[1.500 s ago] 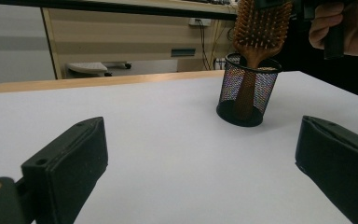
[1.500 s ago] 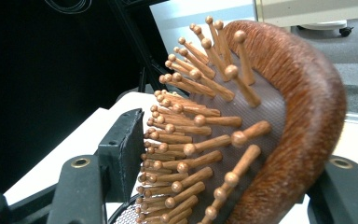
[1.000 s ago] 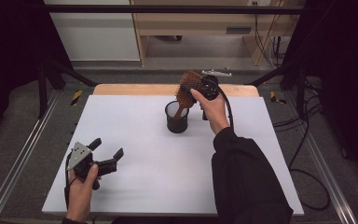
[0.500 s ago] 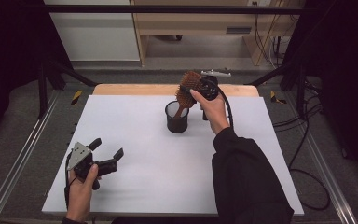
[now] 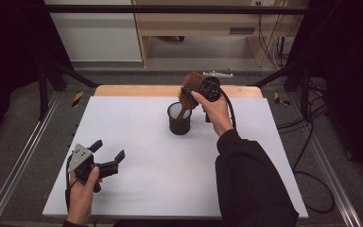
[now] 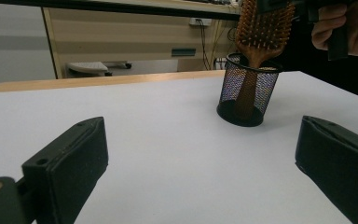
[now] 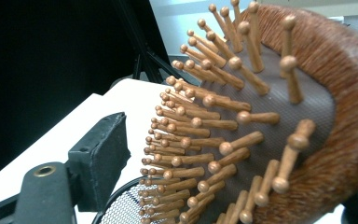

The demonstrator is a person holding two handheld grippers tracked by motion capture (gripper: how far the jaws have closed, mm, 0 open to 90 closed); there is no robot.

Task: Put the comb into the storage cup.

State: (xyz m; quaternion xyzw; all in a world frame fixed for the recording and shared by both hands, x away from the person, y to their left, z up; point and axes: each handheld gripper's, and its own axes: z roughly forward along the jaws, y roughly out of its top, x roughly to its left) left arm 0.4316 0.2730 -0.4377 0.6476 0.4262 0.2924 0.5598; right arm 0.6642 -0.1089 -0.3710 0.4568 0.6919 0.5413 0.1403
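handling: brush (image 5: 191, 89) judged light and stiff, pins springy, so I'd grip the wooden rim, not the pins | look: brown paddle, ball-tipped wooden pins | place: handle down in black mesh cup (image 5: 179, 119), head leaning | right gripper (image 5: 199, 90): jaws just widening around the head, left pad clear | left gripper (image 5: 108, 154): jaws apart, empty

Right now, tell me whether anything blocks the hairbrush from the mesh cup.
Nothing visible does. The hairbrush already stands handle-down inside the mesh cup, head sticking up above the rim. The right hand-held gripper is at the brush head with its jaws just opened, the left pad clear of the bristles.
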